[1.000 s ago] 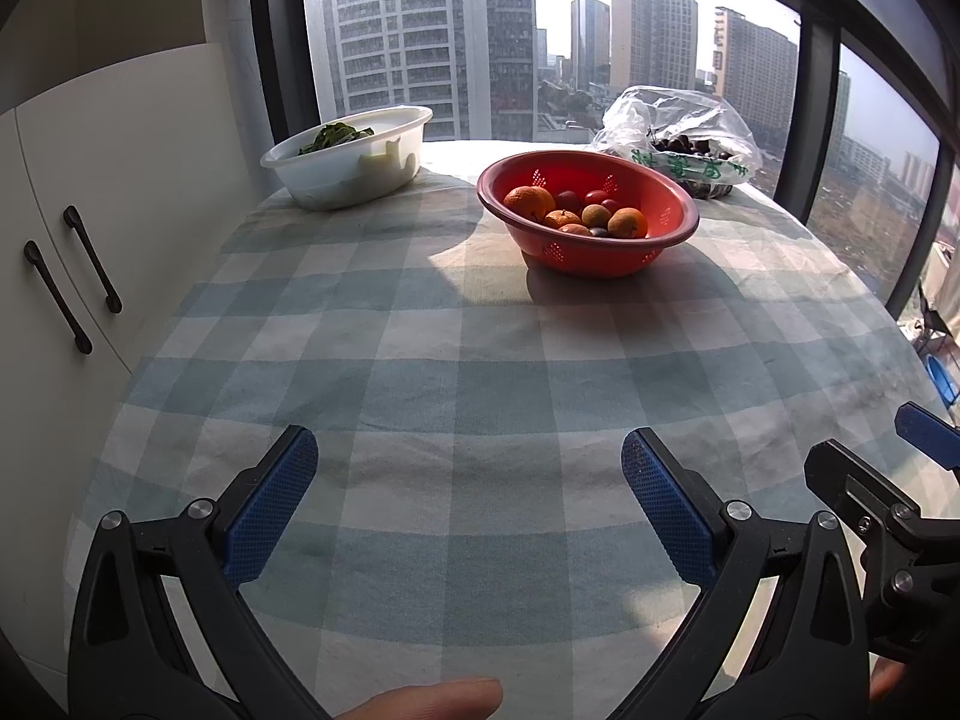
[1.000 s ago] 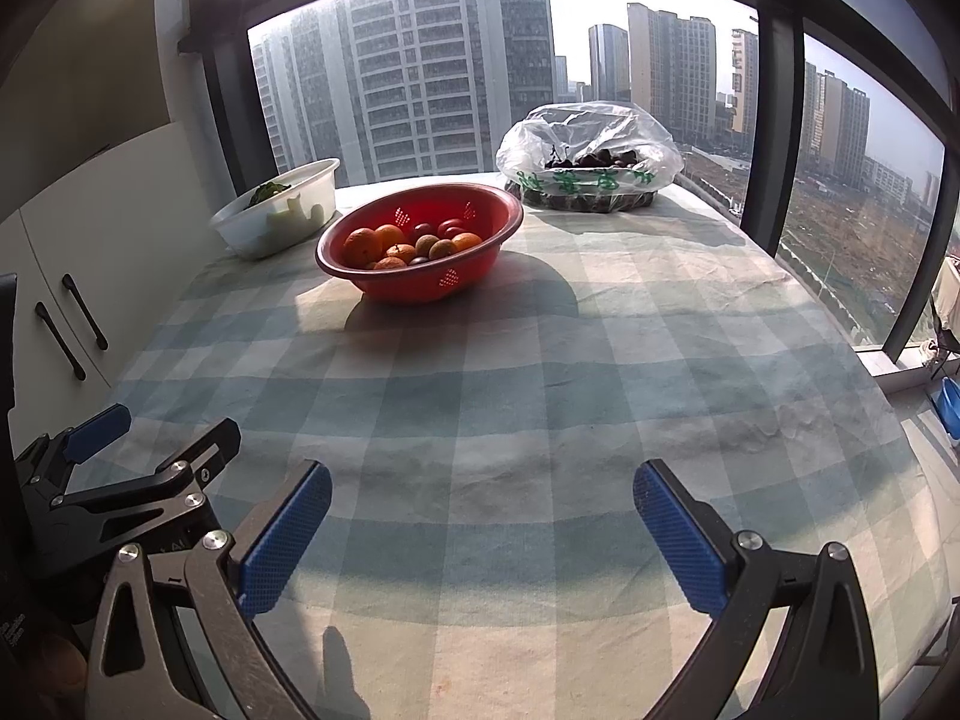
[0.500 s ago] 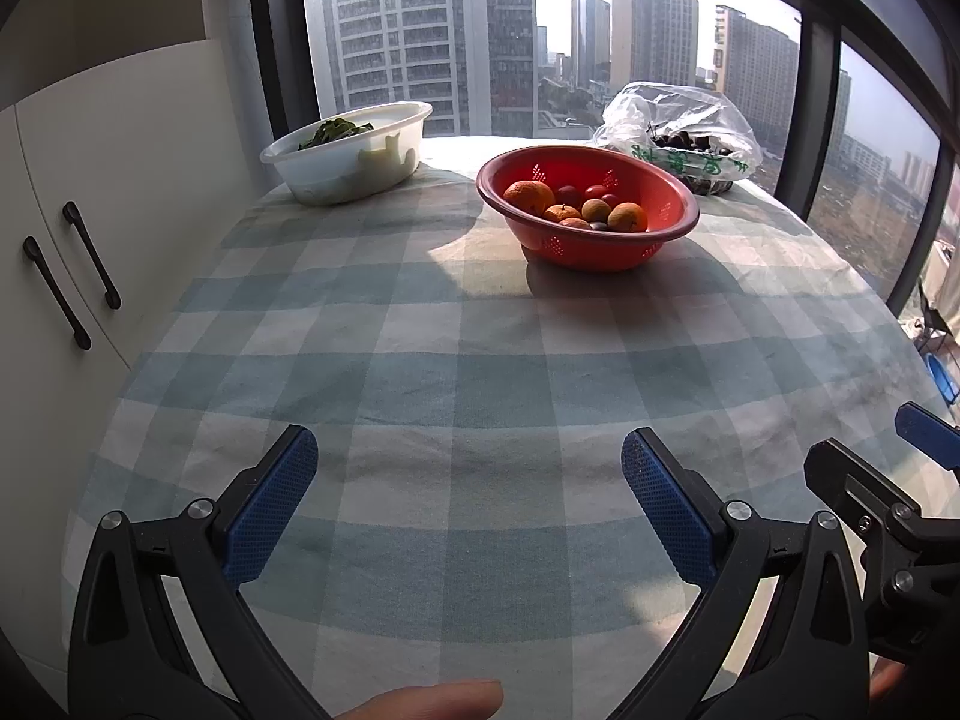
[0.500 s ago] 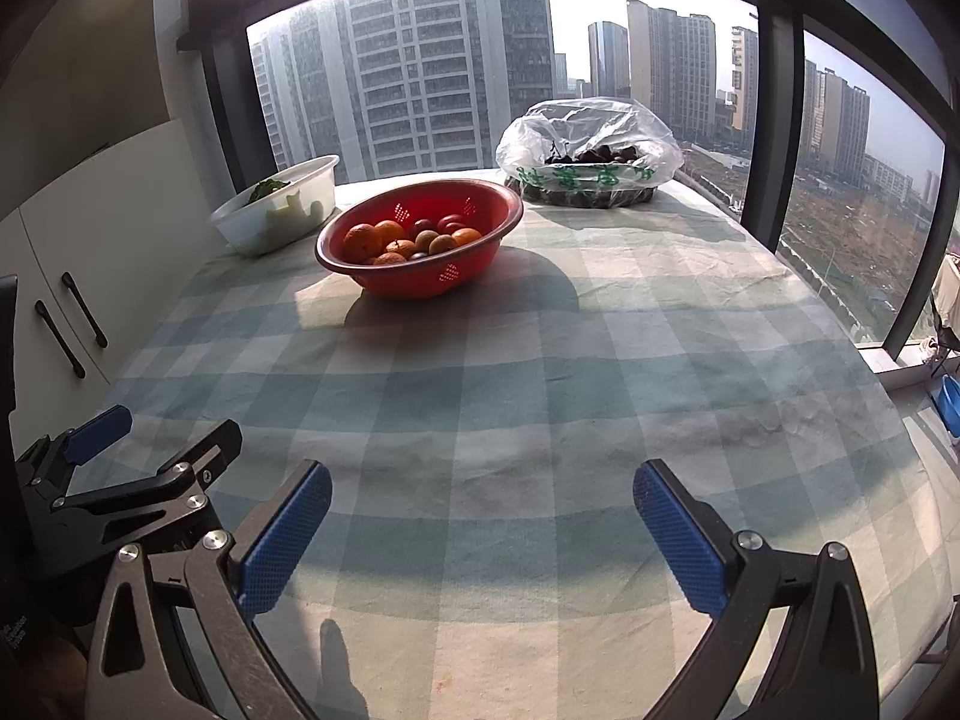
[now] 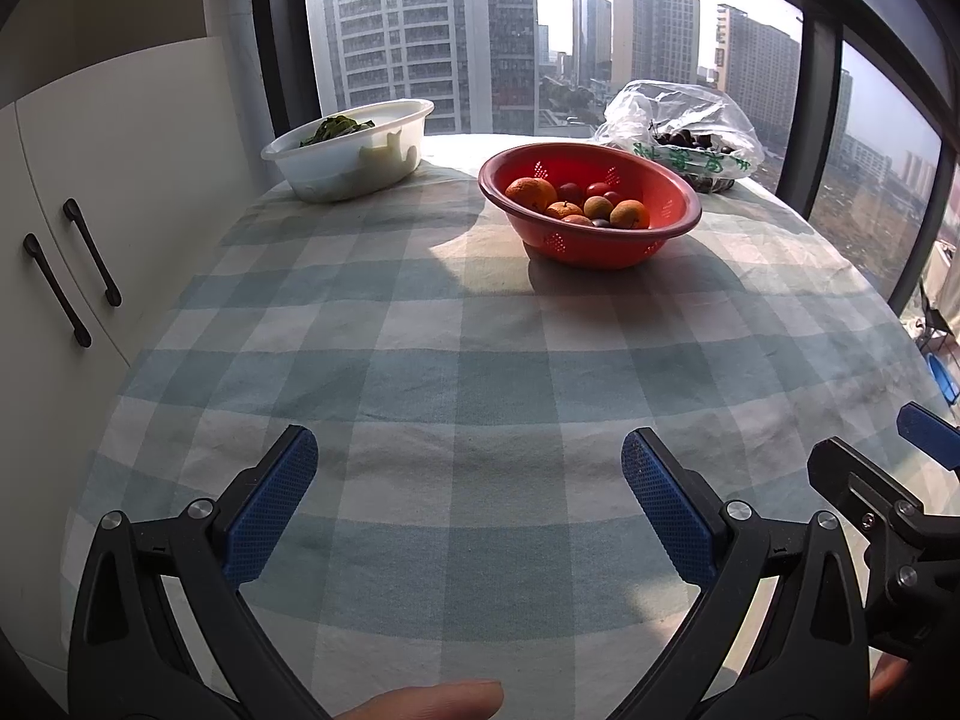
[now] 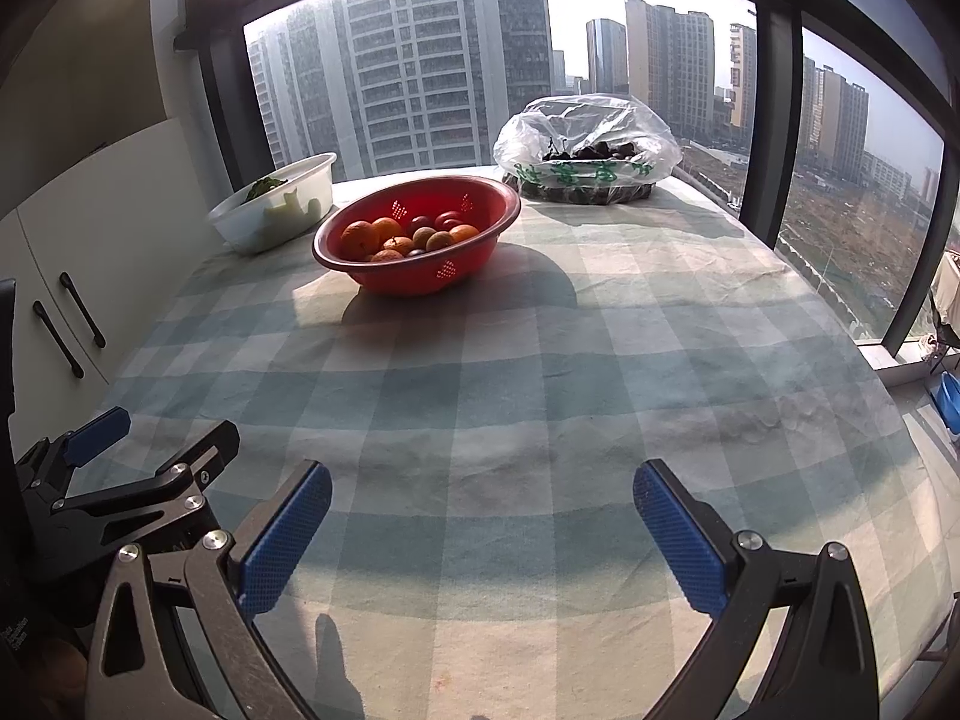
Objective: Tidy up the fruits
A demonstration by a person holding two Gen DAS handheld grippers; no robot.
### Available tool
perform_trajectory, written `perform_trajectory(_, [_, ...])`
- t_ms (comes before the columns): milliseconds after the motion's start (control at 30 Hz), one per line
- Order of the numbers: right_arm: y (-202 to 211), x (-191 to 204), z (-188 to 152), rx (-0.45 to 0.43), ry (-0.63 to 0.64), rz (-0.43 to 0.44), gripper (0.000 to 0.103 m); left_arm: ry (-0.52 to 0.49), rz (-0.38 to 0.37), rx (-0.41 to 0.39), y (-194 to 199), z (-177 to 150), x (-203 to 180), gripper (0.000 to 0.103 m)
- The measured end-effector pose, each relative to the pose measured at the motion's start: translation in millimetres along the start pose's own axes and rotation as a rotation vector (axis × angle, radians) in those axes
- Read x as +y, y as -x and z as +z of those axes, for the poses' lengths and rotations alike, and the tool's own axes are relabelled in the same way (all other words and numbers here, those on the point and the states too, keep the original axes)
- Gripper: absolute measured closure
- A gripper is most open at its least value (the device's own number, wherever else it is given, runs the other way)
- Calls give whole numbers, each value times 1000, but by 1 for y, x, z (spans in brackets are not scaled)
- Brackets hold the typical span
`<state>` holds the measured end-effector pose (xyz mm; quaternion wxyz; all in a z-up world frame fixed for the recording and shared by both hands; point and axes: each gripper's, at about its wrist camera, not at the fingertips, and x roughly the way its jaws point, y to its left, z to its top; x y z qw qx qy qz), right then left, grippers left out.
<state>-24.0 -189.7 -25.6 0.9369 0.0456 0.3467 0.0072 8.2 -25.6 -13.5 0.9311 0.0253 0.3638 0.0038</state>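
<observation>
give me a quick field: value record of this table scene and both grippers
surface: round table under a checked tablecloth
red colander: far side, holds oranges and darker small fruit
white basin: left of the colander, greens inside
plastic bag: right of the colander by the window, over a tray of dark fruit
left gripper: fingers wide open, empty, above the near cloth
right gripper: fingers wide open, empty, above the near cloth
task stage: no fruit picked up yet
</observation>
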Motion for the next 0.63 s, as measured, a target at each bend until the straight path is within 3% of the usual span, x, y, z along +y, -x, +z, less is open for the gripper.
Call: perform_trajectory(633, [-2,-2,-2,12,-5,1,0,19,1,4,-4,-3,5,0])
